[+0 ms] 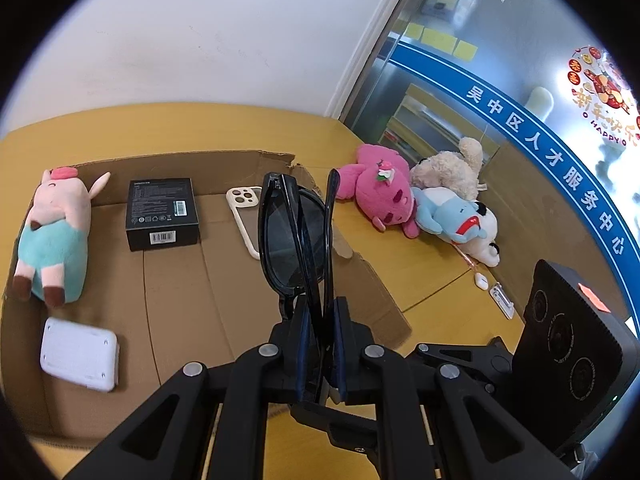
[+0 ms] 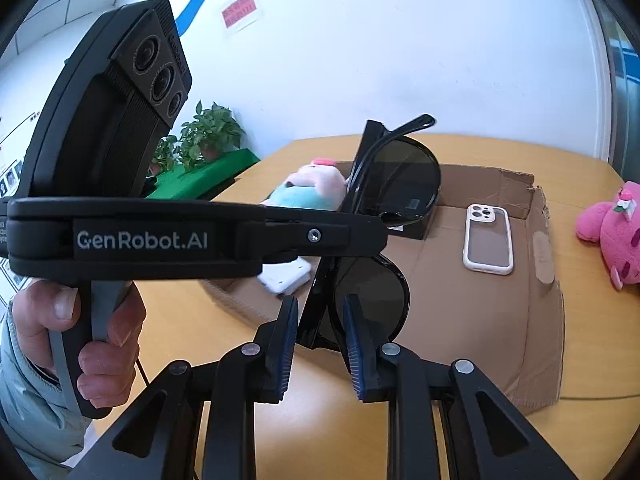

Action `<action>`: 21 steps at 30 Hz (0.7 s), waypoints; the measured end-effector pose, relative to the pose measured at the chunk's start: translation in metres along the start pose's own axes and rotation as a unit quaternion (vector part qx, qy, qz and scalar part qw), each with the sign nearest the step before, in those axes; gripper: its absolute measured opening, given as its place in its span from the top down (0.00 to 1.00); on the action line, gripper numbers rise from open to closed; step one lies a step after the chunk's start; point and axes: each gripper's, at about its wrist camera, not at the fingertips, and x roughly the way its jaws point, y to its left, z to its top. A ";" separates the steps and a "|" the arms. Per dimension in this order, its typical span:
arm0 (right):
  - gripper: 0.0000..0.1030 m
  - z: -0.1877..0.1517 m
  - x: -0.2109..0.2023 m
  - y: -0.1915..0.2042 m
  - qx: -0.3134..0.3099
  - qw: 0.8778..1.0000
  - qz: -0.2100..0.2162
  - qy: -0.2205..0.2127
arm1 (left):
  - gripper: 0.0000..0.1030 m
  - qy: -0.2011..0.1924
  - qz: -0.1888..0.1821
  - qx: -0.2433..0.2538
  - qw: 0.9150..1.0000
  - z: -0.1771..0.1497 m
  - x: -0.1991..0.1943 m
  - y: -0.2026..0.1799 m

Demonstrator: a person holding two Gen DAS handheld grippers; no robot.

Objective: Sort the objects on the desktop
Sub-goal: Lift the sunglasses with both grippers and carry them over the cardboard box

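Basically, going big to small: yellow wood-look table (image 1: 400, 264) carries a flattened cardboard box (image 1: 180, 280), corrugated, edges torn, laid open as a sorting tray, prob. the drop zone.

On the cardboard sit a pig plush (image 1: 52, 232) (pink w/ teal body, soft, lying on its back), a matte black box (image 1: 162, 212) w/ barcode labels, a white rounded-rect plastic device (image 1: 80, 354) and a cream-rimmed clear phone case (image 1: 244, 216), flat, camera cutouts up.

Off the cardboard, by the glass wall, is a heap of plush toys (image 1: 420, 200): pink, beige, blue, white, touching each other; looks unsorted.

Sunglasses (image 1: 294, 232): glossy black frame, dark round lenses, temples folded. Left gripper (image 1: 320, 344) is clamped on the frame's lower part, holding them upright in the air over the cardboard's near-right part, presumably en route to placing.

Right gripper (image 2: 320, 344) has its ribbed blue pads (image 2: 356, 344) parted around the lower lens, apparently w/o contact; likely set for a handover or steadying.
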 end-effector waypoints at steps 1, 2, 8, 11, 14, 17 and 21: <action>0.78 0.003 0.006 -0.004 0.003 1.000 0.003 0.004 | 0.90 0.004 -0.001 -0.005 1.000 0.004 0.005 0.007; 0.78 0.007 0.012 -0.008 0.005 1.000 0.007 0.010 | 0.90 0.007 -0.001 -0.009 1.000 0.007 0.009 0.013; 0.78 0.031 0.061 -0.024 0.026 0.997 0.037 0.066 | 0.90 0.036 0.002 -0.047 0.998 0.022 0.034 0.060; 0.79 0.042 0.093 -0.033 0.042 0.993 0.054 0.099 | 0.90 0.053 0.005 -0.066 0.996 0.025 0.046 0.083; 0.79 0.045 0.126 -0.047 0.074 0.987 0.060 0.133 | 0.91 0.078 0.006 -0.081 0.994 0.027 0.064 0.104; 0.79 0.043 0.151 -0.061 0.105 0.980 0.058 0.160 | 0.90 0.102 0.003 -0.097 0.990 0.022 0.080 0.120; 0.79 0.034 0.167 -0.061 0.136 0.970 0.050 0.195 | 0.90 0.140 0.003 -0.123 0.982 0.014 0.099 0.137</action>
